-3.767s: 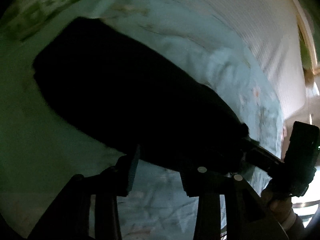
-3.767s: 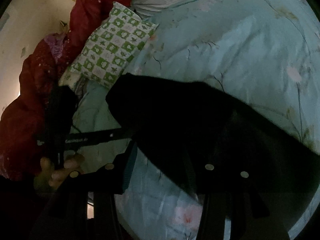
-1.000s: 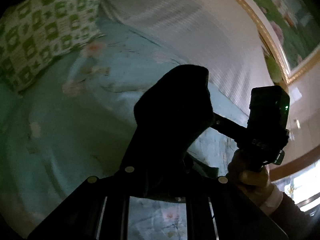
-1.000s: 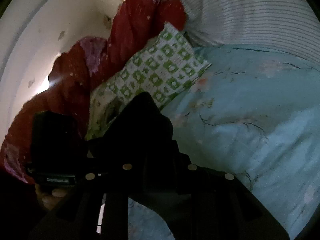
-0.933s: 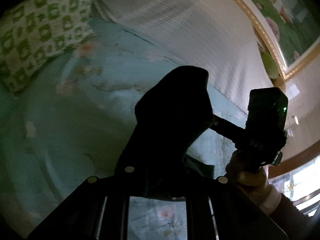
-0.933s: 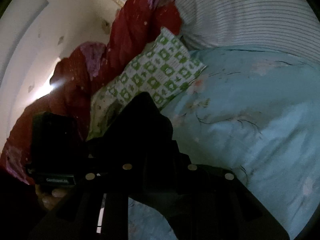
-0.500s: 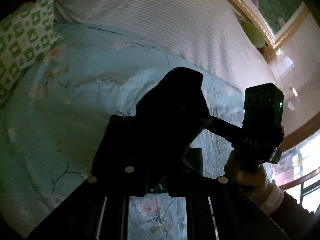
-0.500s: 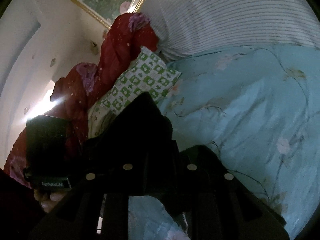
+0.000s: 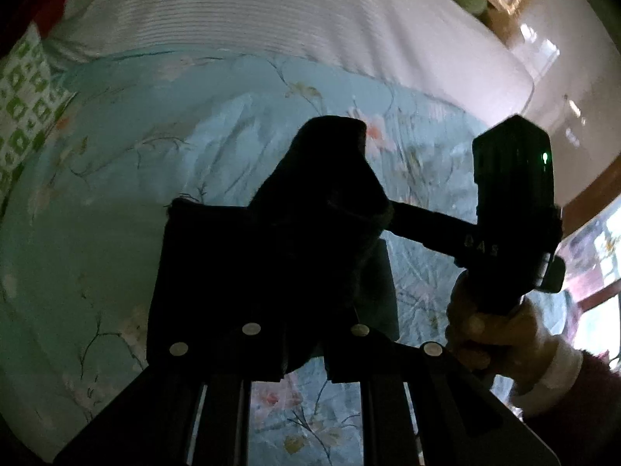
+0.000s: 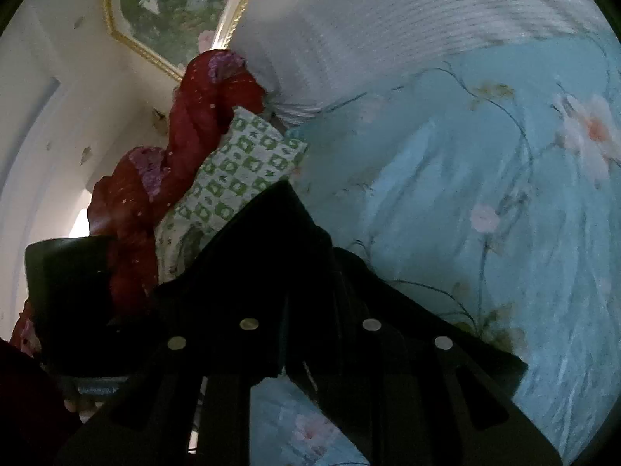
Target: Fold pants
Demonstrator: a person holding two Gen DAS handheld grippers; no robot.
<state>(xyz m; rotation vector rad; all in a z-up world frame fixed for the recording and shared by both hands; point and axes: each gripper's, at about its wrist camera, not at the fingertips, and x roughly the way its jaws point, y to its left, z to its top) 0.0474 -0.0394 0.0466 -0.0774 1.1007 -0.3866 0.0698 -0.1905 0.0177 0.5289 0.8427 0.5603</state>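
The black pants [image 9: 271, 240] are bunched up over the light-blue flowered bedspread [image 9: 97, 194]. My left gripper [image 9: 302, 349] is shut on one edge of the cloth, which rises in a dark hump ahead of its fingers. My right gripper [image 9: 392, 215] reaches in from the right, held by a hand [image 9: 485, 334], and bites the same hump. In the right wrist view the pants [image 10: 295, 272] cover the right gripper [image 10: 306, 349], which is shut on them. A wider dark layer of the pants spreads below the held part. The fingertips are hidden in black cloth.
A green-and-white checked pillow [image 10: 236, 171] and a red quilt [image 10: 194, 124] lie at the bed's head end. A white striped cover [image 9: 271, 19] runs along the far side. A framed picture [image 10: 167, 0] hangs on the wall. A window [image 9: 597, 264] is at the right.
Both grippers have carried the held end of the pants across the bed, away from the pillow, and slightly down. A lower layer of the pants has come into view beneath it.
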